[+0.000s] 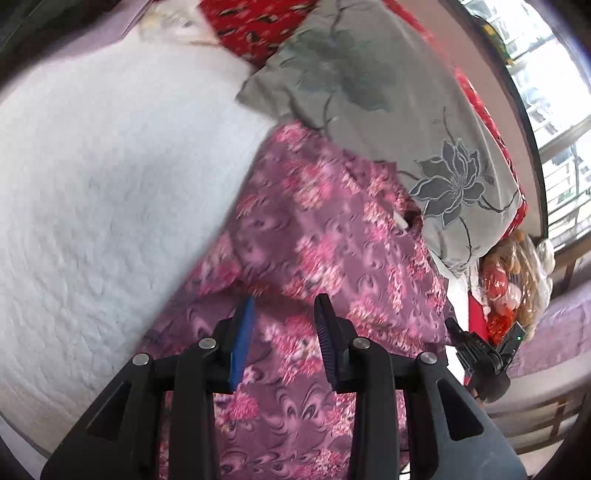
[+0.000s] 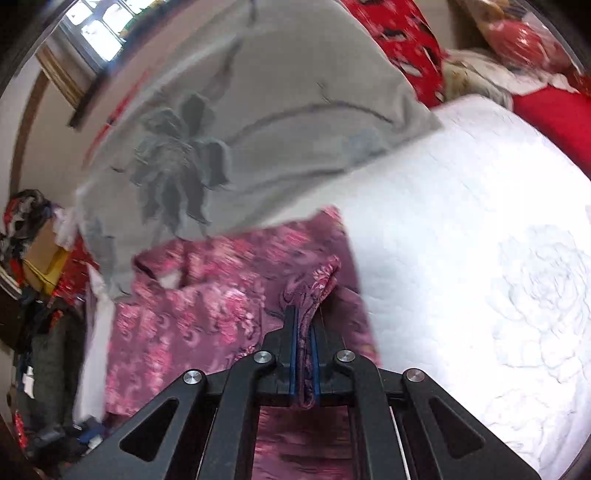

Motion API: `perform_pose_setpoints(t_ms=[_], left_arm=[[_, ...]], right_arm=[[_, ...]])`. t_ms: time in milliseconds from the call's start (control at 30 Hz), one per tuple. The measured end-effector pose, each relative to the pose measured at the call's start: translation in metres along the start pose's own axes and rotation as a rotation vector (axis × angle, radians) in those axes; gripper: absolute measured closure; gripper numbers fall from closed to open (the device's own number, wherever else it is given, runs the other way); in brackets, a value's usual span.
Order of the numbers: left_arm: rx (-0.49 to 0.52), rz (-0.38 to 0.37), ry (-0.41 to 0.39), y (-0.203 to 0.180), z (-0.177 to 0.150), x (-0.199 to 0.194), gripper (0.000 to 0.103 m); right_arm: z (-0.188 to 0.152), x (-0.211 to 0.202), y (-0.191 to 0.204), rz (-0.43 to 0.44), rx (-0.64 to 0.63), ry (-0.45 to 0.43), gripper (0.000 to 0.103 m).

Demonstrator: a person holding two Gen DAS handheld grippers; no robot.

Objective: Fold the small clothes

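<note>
A purple garment with pink flowers (image 1: 314, 236) lies spread on a white quilted bed (image 1: 103, 192). My left gripper (image 1: 284, 306) is open and empty, just above the garment's near part. In the right wrist view the same garment (image 2: 192, 306) shows, and my right gripper (image 2: 304, 314) is shut on a bunched fold of it, which runs between the blue pads and rises ahead of the fingertips. The right gripper also shows in the left wrist view (image 1: 476, 354) at the garment's right edge.
A grey pillow with dark flowers (image 1: 399, 122) (image 2: 229, 122) lies against the garment's far edge. Red patterned bedding (image 1: 251, 26) is behind it. A window (image 1: 554, 110) and bagged items (image 1: 509, 280) are at the right. Clutter (image 2: 33, 258) stands beside the bed.
</note>
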State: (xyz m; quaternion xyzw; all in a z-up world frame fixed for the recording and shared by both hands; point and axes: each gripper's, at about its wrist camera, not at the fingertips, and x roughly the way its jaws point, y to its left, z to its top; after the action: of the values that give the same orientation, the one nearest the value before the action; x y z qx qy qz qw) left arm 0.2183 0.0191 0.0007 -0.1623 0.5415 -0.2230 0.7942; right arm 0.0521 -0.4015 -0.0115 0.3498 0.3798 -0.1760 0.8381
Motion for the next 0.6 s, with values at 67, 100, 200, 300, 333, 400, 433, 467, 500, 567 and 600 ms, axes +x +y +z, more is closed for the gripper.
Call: perform_pose_setpoints(t_ms=[67, 100, 200, 300, 333, 400, 433, 467, 500, 567, 600], left_arm=[[0.046, 0.041, -0.017, -0.011, 0.009, 0.002, 0.072], [0.067, 0.074, -0.015, -0.015, 0.013, 0.006, 0.067], [0.123, 0.147, 0.008, -0.027, 0.020, 0.027, 0.064], [0.167, 0.212, 0.085, -0.033, 0.012, 0.058, 0.064], [0.183, 0.234, 0.105, -0.035, 0.008, 0.067, 0.064], [0.240, 0.282, 0.078, -0.039, 0.000, 0.072, 0.063], [0.256, 0.293, 0.073, -0.042, -0.002, 0.071, 0.063], [0.262, 0.296, 0.083, -0.042, -0.003, 0.068, 0.063], [0.257, 0.292, 0.103, -0.041, -0.004, 0.066, 0.062], [0.224, 0.276, 0.165, -0.033, -0.007, 0.063, 0.062], [0.210, 0.276, 0.197, -0.029, -0.011, 0.062, 0.062]], right_arm=[[0.000, -0.006, -0.001, -0.021, 0.011, -0.005, 0.091], [0.001, -0.013, -0.001, -0.037, 0.016, -0.035, 0.091], [0.000, -0.038, 0.007, 0.030, -0.010, -0.144, 0.091], [-0.005, -0.029, 0.018, 0.057, -0.090, -0.075, 0.091], [-0.008, -0.020, 0.019, 0.044, -0.114, -0.033, 0.091], [-0.015, 0.008, 0.016, -0.004, -0.134, 0.105, 0.091], [-0.019, 0.018, 0.011, -0.012, -0.126, 0.164, 0.095], [-0.018, 0.013, 0.008, 0.017, -0.114, 0.137, 0.095], [-0.016, 0.011, 0.005, 0.027, -0.103, 0.157, 0.094], [-0.015, 0.006, 0.003, 0.038, -0.101, 0.206, 0.094], [-0.016, 0.002, 0.002, 0.032, -0.113, 0.223, 0.094]])
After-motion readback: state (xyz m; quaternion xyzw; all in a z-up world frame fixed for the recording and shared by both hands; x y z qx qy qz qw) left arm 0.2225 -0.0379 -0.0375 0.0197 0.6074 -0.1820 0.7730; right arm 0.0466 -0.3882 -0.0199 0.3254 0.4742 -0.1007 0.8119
